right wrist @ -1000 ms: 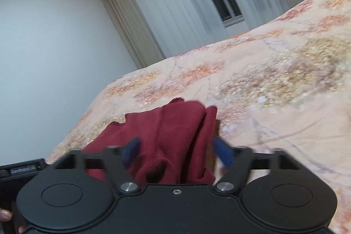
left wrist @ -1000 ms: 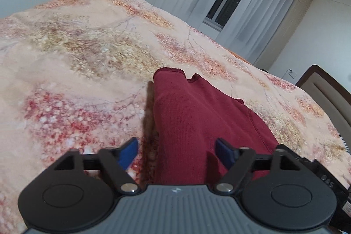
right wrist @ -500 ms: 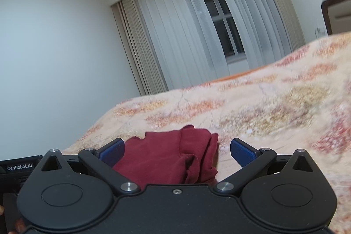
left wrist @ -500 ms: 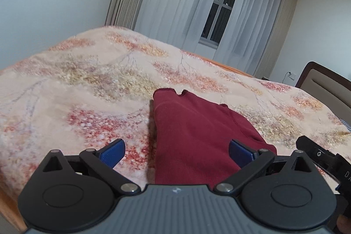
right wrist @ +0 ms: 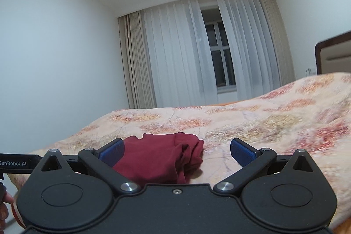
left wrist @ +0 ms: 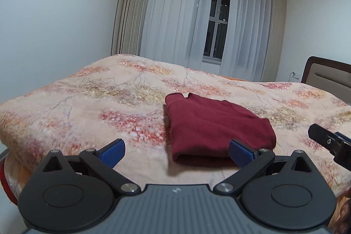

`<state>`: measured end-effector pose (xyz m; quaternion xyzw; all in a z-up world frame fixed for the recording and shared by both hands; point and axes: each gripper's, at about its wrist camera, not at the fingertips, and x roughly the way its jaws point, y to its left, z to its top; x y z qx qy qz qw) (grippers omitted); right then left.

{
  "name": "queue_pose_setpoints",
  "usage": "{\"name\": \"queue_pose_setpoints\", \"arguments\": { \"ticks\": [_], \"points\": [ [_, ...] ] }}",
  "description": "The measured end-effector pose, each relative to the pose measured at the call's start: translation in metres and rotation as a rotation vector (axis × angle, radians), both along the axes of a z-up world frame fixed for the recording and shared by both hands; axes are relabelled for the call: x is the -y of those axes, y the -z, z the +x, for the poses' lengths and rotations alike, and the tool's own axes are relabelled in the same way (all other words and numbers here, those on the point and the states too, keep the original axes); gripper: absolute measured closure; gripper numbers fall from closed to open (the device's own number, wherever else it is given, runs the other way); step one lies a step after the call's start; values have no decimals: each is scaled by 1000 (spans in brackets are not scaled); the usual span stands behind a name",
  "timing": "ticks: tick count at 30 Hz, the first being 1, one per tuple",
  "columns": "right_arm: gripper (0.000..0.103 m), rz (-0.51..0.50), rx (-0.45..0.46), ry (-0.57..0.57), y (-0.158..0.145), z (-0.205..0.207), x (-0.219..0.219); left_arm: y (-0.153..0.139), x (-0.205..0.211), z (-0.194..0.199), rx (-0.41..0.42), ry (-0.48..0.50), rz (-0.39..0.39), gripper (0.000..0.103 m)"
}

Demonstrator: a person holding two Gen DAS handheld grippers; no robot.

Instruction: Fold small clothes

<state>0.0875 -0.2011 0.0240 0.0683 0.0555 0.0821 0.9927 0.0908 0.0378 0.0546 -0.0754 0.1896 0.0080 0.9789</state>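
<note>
Left gripper [left wrist: 176,151] wide open, empty; right gripper [right wrist: 177,151] wide open, empty. Folded red garment [left wrist: 216,126] on bedspread [left wrist: 87,102], 12 o'clock of both.

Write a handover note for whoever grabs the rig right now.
Left claw: open, empty, clear of the cloth.
Right claw: open, empty.
Dark red garment: lies folded on the floral bedspread near its front edge; the end seen from the right wrist view is bunched.
Done: garment folded and released.
Left: tidy the bunched end if wanted; no other clothes in view.
</note>
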Motion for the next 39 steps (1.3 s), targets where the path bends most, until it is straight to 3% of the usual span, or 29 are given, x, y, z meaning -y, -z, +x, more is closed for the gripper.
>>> {"name": "queue_pose_setpoints", "arguments": {
  "ticks": [6, 12, 39],
  "points": [
    [1, -61, 31, 43, 14, -28, -4, 15, 3, -25, 20, -15, 20, 0],
    [0, -115, 2, 36, 30, -40, -8, 26, 0, -31, 15, -29, 26, 0],
    [0, -101, -45, 17, 39, -36, -5, 42, -4, -30, -43, -28, 39, 0]
  ]
}}
